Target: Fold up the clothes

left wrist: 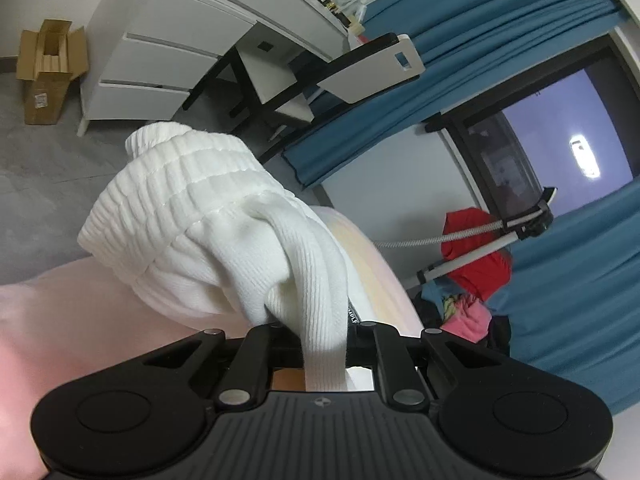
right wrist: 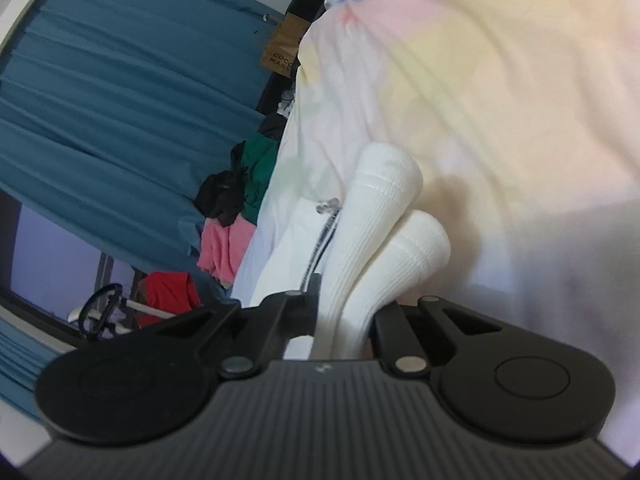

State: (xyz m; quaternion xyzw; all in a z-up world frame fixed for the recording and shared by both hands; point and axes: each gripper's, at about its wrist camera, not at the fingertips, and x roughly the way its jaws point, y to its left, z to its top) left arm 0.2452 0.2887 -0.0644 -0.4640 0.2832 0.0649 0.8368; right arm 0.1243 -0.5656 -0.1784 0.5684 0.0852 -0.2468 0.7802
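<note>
A white ribbed knit garment is bunched up and held over the pastel bedspread. My left gripper is shut on a fold of its ribbed fabric, which runs down between the jaws. In the right wrist view my right gripper is shut on the same white garment, whose two ribbed cuffs stick out past the fingers above the bedspread. A drawstring with a clear tip hangs beside the cuffs. The fingertips of both grippers are hidden by the cloth.
A white dresser, a chair and a cardboard box stand on the grey floor. A pile of red, pink, green and black clothes lies beside the bed by the blue curtains. A tripod stands near the window.
</note>
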